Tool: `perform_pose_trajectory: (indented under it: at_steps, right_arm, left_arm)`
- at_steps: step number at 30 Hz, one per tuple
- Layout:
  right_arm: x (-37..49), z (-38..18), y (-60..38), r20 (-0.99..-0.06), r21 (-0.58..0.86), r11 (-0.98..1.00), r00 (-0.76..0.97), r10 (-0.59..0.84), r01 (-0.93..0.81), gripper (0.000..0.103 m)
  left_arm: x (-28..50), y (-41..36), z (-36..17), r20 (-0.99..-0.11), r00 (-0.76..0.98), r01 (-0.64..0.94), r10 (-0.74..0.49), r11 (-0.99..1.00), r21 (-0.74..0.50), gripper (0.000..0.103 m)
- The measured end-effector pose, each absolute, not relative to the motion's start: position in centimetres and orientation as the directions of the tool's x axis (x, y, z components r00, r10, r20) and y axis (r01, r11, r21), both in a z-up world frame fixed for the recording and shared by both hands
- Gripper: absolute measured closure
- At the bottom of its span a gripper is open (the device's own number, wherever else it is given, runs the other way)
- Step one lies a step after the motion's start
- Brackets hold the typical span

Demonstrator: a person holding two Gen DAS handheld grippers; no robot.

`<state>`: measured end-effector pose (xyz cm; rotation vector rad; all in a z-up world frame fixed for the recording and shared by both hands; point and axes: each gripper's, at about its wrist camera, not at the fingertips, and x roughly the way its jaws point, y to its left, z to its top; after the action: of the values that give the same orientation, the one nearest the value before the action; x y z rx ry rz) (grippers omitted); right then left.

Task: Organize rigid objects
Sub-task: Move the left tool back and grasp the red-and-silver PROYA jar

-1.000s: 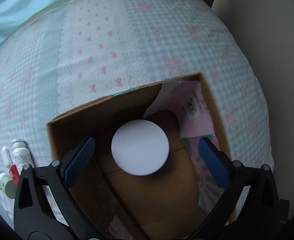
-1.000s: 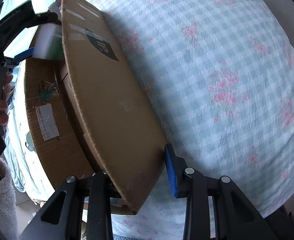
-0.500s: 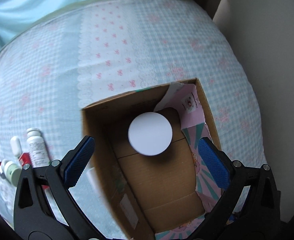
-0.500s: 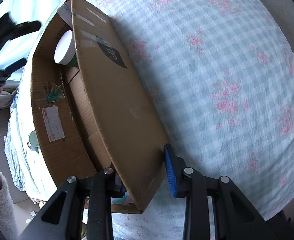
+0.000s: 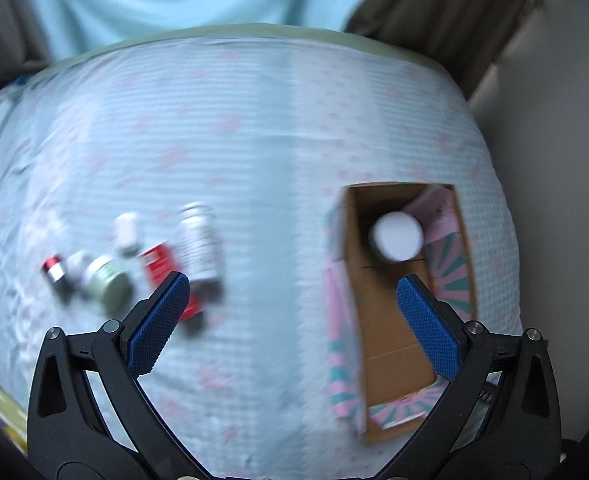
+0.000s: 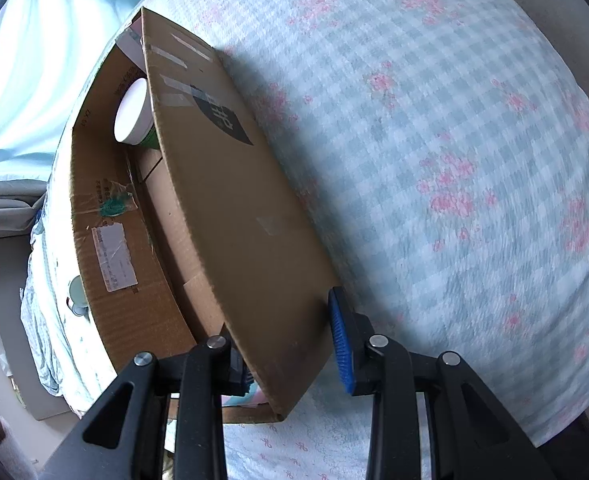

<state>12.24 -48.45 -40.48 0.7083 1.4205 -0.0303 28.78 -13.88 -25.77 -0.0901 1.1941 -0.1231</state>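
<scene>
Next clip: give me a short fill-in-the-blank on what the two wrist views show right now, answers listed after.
1. The white-lidded jar stands inside the cardboard ____.
2. The left gripper has its jaws ____ with nothing between them.
3. The right gripper is clamped on the box's ____.
4. The small bottles lie on the checked ____, outside the box.

Missing words: box; open; flap; bedspread

One cardboard box point(image 5: 390, 344), one white-lidded jar point(image 5: 397, 235) inside, about six small containers point(image 5: 199, 242) outside
</scene>
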Motion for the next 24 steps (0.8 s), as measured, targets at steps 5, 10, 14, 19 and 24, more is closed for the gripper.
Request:
perform_pose_trajectory:
  at_steps: [5,10,14,19,24]
  right_arm:
    - [12.2,-40.7,-49.4,-0.901,0.432,0.783,0.182,0.393,0.448,0.073]
    - [12.0,-40.7,-49.2,-0.908,0.417,0.78,0.186,0.374,0.467,0.073]
    - [11.7,-40.7,-49.0,-0.911,0.411,0.77,0.2,0.36,0.488,0.073]
    - [11.0,-40.7,-48.8,-0.914,0.406,0.76,0.219,0.342,0.507,0.073]
    - [10.6,-40.4,-48.5,-0.917,0.399,0.756,0.229,0.326,0.519,0.073]
  left_arm:
    - [25.7,-4.3,-25.4,-0.917,0.39,-0.074,-0.085,0.99,-0.123,0.0]
    - [23.1,5.6,-27.0,-0.917,0.398,-0.154,-0.017,0.984,-0.085,0.0]
    - [22.2,12.0,-29.8,-0.925,0.379,-0.151,0.034,0.988,-0.025,0.0]
    - [23.5,17.3,-34.9,-0.938,0.345,-0.091,0.03,0.996,-0.001,0.0]
    - [26.0,20.1,-40.2,-0.947,0.321,0.039,-0.002,0.999,0.011,0.0]
